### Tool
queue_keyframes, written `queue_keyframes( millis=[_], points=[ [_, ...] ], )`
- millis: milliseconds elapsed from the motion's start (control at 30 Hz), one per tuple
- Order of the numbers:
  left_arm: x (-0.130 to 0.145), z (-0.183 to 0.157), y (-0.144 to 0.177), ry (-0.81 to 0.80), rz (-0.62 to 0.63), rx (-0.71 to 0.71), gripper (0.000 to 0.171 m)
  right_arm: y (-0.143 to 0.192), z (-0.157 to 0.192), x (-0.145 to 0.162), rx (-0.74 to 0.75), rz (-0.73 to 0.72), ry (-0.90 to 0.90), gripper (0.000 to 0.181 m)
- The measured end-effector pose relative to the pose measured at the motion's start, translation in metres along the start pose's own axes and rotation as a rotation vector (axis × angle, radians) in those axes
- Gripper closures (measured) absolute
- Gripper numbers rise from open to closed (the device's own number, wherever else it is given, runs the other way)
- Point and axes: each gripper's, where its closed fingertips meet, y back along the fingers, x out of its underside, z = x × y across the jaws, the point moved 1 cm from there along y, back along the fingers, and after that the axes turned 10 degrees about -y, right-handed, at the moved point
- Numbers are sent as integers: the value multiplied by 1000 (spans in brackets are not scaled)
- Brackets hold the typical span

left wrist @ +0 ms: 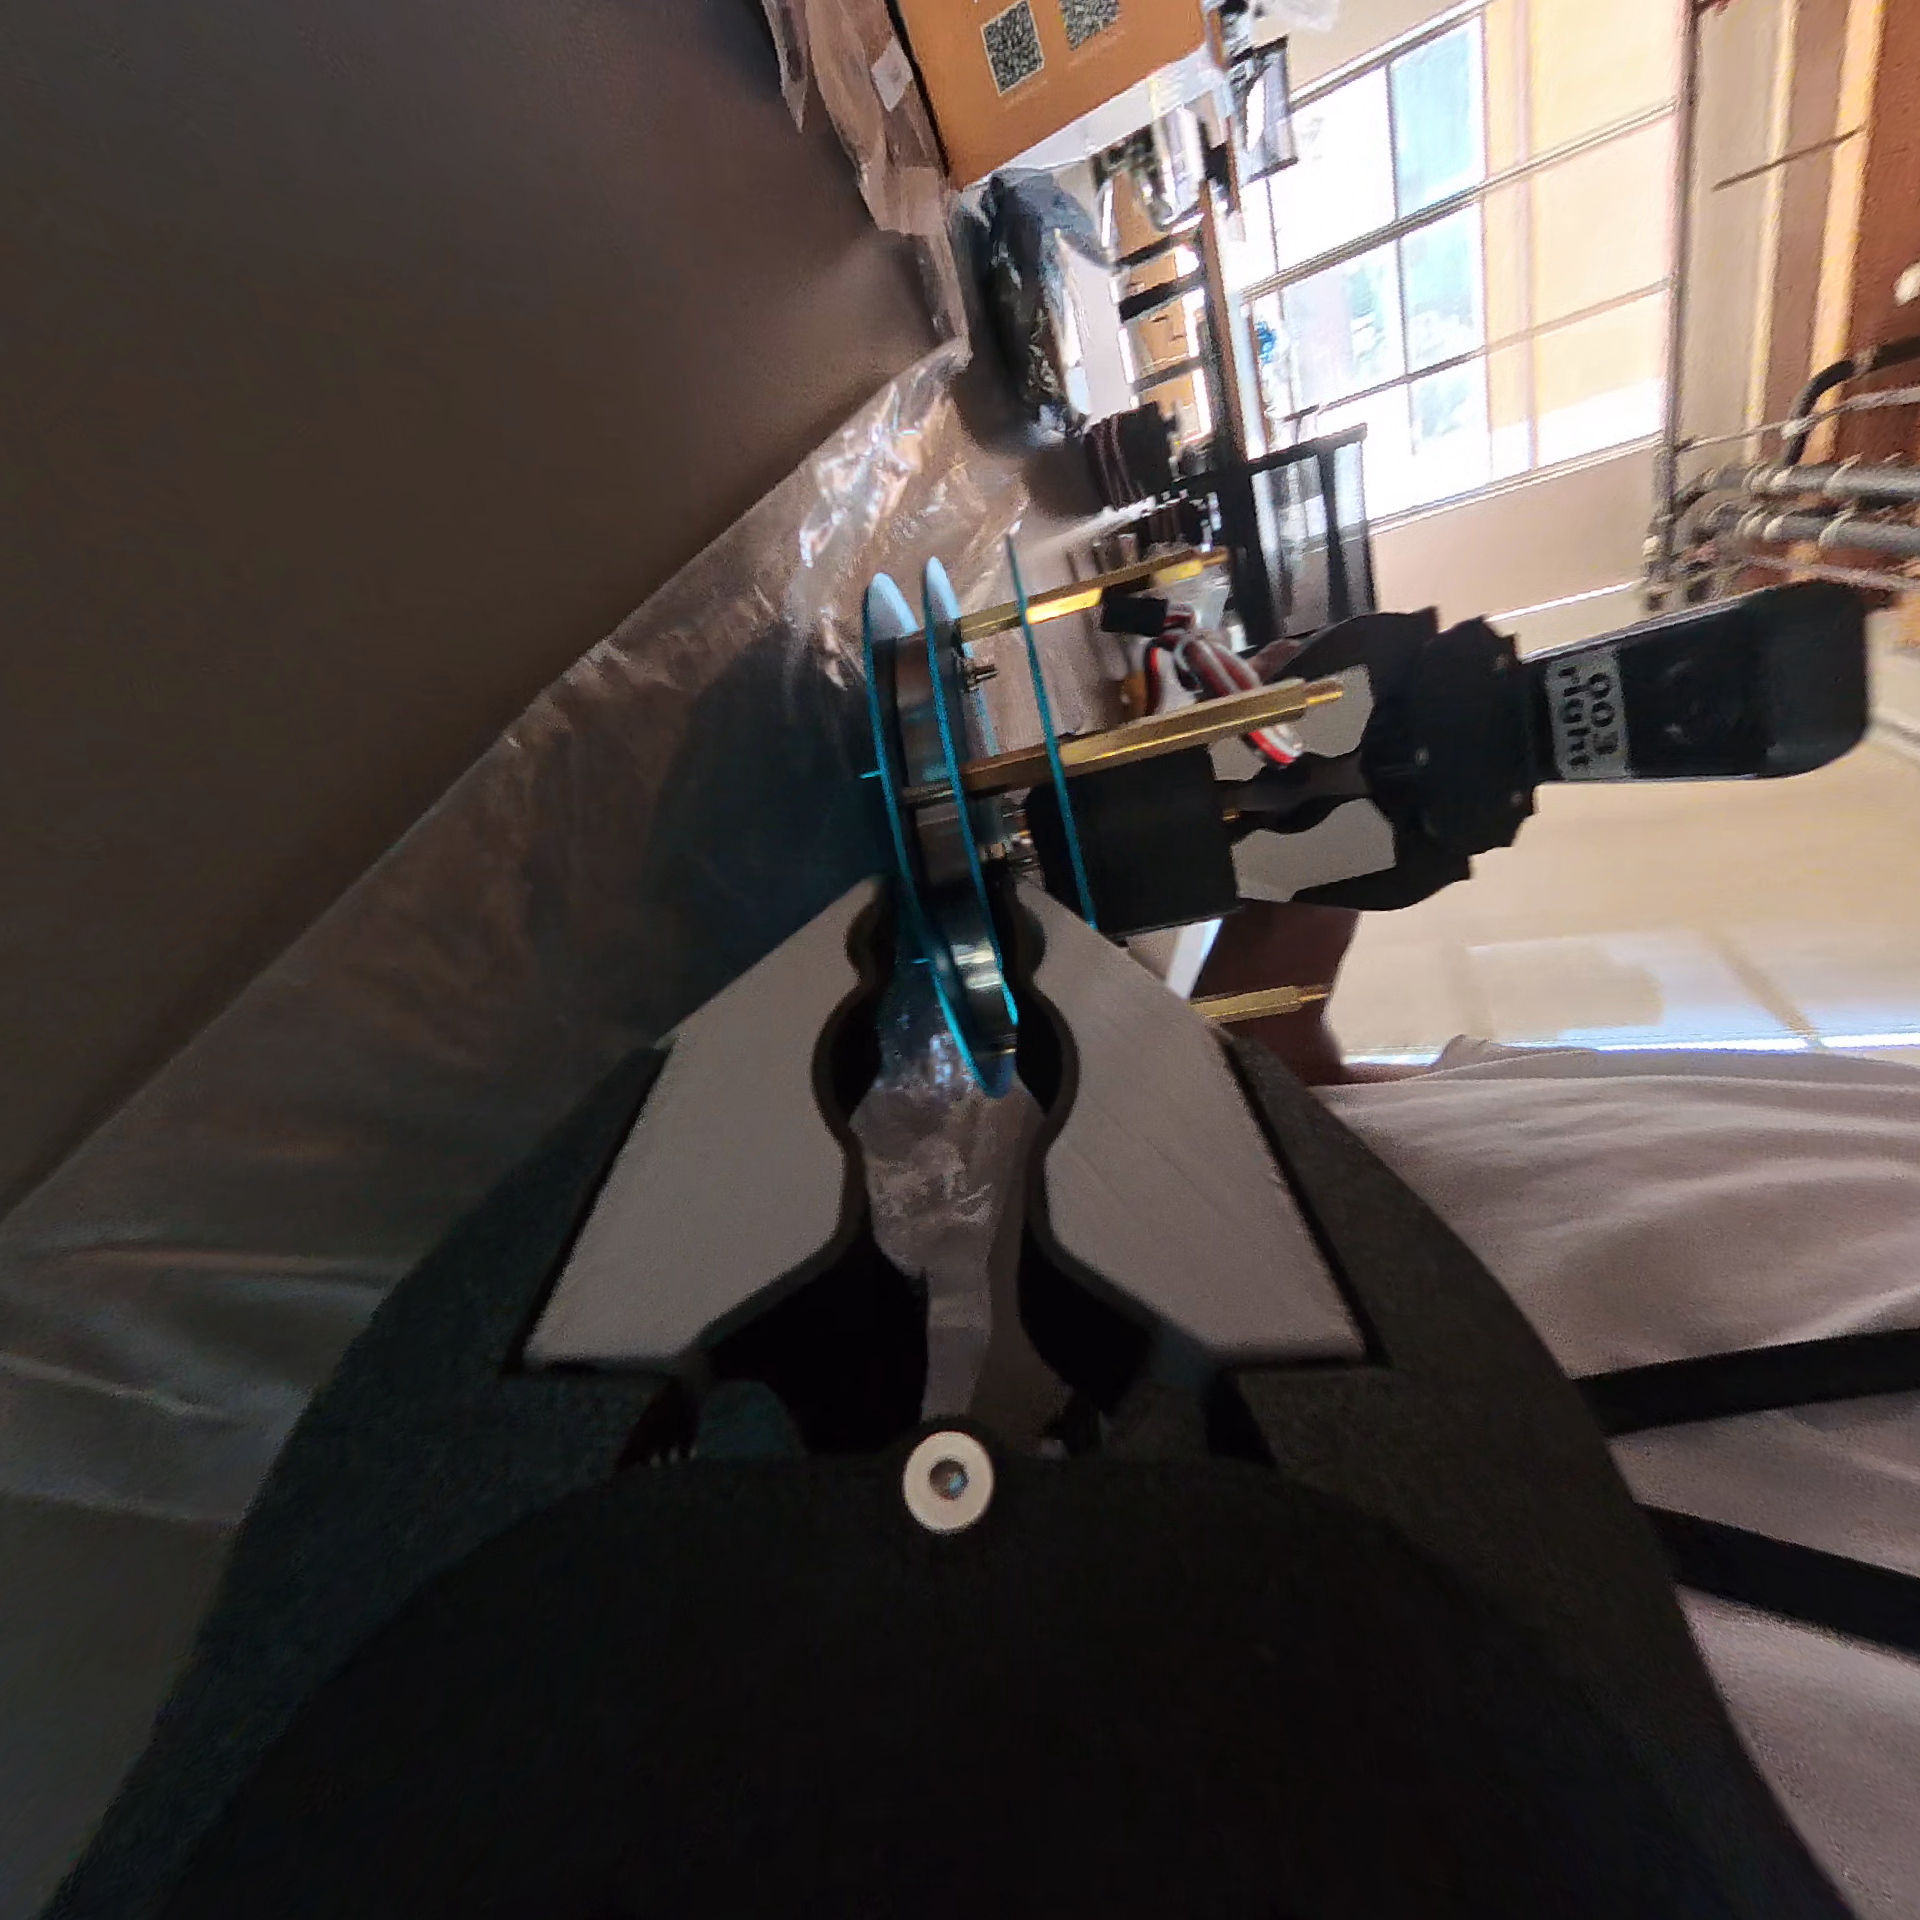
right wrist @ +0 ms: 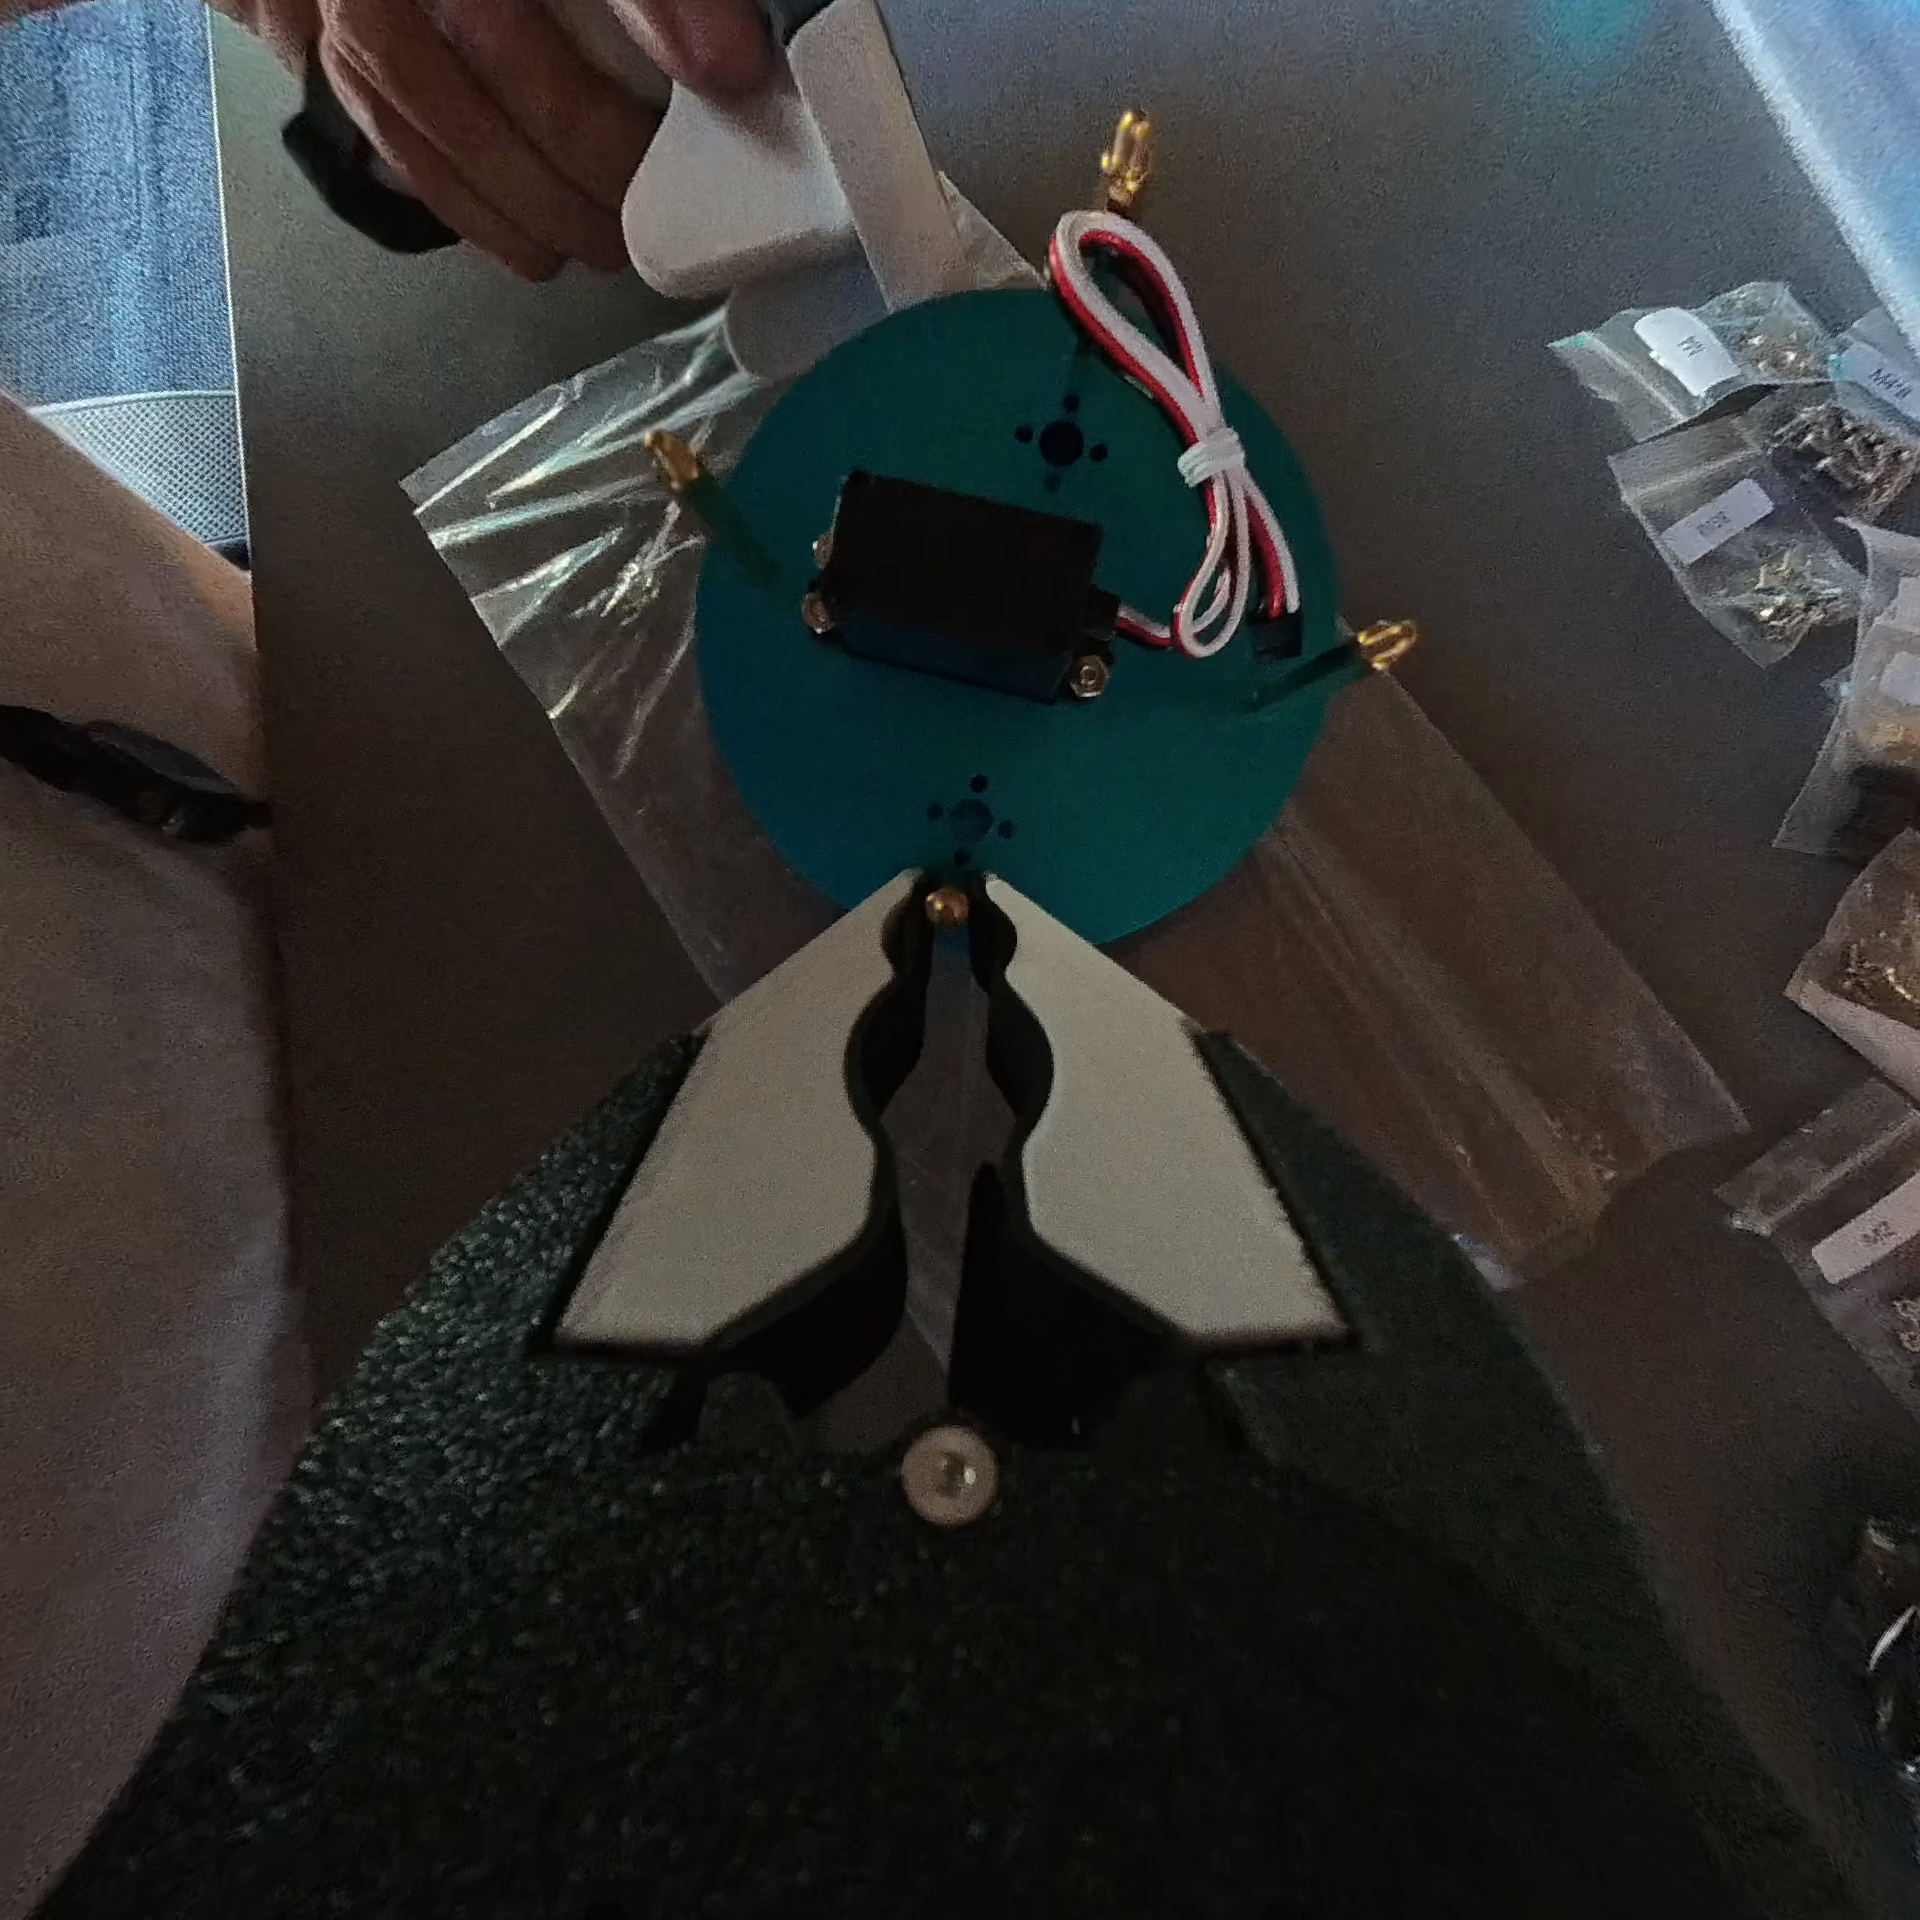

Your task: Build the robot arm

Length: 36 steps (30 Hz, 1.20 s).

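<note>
The left gripper (left wrist: 951, 925) has its fingers closed down on the lower edge of a stack of teal discs (left wrist: 940, 790), pinching the plates and the dark round part sandwiched between them. The discs are held edge-on to that camera, clear of the table (left wrist: 312, 520), spaced apart by brass standoffs (left wrist: 1132, 732).

The right gripper (right wrist: 948, 899) comes in from the opposite side. Its fingers are drawn nearly together around the tip of one brass standoff (right wrist: 947, 906) at the rim of the top disc (right wrist: 1091, 810); they seem to grip it, though the gap there is dark and the contact is hard to confirm. On the disc face sits a black servo block (right wrist: 961, 597) fastened with small nuts, its red, white and black wire (right wrist: 1205, 488) bundled in a loop. Two more standoffs (right wrist: 1382, 644) project from the plate.

As it stands, the discs, standoffs and servo are already joined into one unit, held between both grippers. What remains cannot be read from these views.

Below lies a clear plastic bag (right wrist: 582, 520) on the dark table, with several small zip bags of hardware (right wrist: 1766, 499) to one side. The person's hand (right wrist: 488, 125) holds the left gripper's pale handle. Beyond the table are a cardboard box (left wrist: 1039, 73), shelving and bright windows (left wrist: 1455, 260).
</note>
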Motion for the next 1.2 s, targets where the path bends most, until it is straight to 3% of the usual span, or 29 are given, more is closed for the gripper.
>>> queue_keyframes(
  millis=[167,367,533,600,700,800,867,967,1200],
  points=[
    [6,9,4,-63,4,-60,130,-1,3,-1,-13,-15,30,177],
    [0,14,10,-50,-94,-87,132,-5,9,-4,-18,-21,20,177],
    [-22,22,54,-116,-253,-190,131,2,8,-4,6,-19,-16,178],
    [-26,21,87,-217,-305,-297,131,2,8,-6,22,-18,-22,178],
    [-15,31,166,-446,-322,-657,131,1,11,-12,51,-24,-25,178],
    [16,40,254,-716,-209,-1040,128,0,10,-13,88,-12,-34,178],
    [39,50,294,-806,-106,-1193,129,0,9,-13,95,-21,-55,178],
    [66,68,303,-778,40,-1152,124,8,9,-17,146,-53,-86,174],
    [63,86,284,-810,80,-963,124,23,39,-75,267,-363,-70,181]
  ],
)
